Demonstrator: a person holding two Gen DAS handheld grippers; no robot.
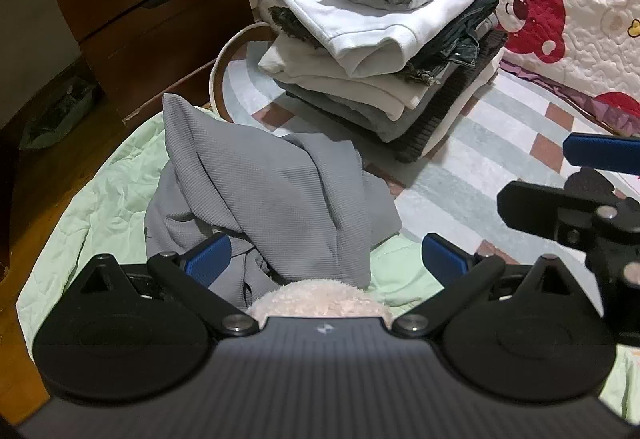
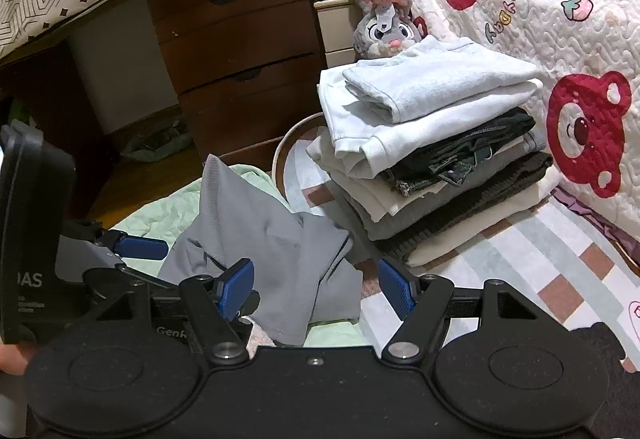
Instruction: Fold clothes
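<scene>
A grey waffle-knit garment [image 1: 260,191] lies crumpled in a heap on a pale green quilt [image 1: 100,207]. It also shows in the right wrist view [image 2: 272,239]. My left gripper [image 1: 326,259] is open, its blue pads on either side of the heap's near edge, holding nothing. My right gripper [image 2: 316,289] is open over the garment's right part, empty. The right gripper also appears at the right edge of the left wrist view [image 1: 592,175]. A stack of folded clothes [image 1: 384,39] stands behind the heap, also seen in the right wrist view [image 2: 432,143].
A dark wooden drawer unit [image 2: 236,67] stands at the back left. A bear-print quilt [image 2: 560,39] hangs at the right. A plush rabbit [image 2: 384,23] sits behind the stack. A striped, checked rug [image 1: 500,167] covers the floor. A fluffy cream item [image 1: 320,299] lies by the left gripper.
</scene>
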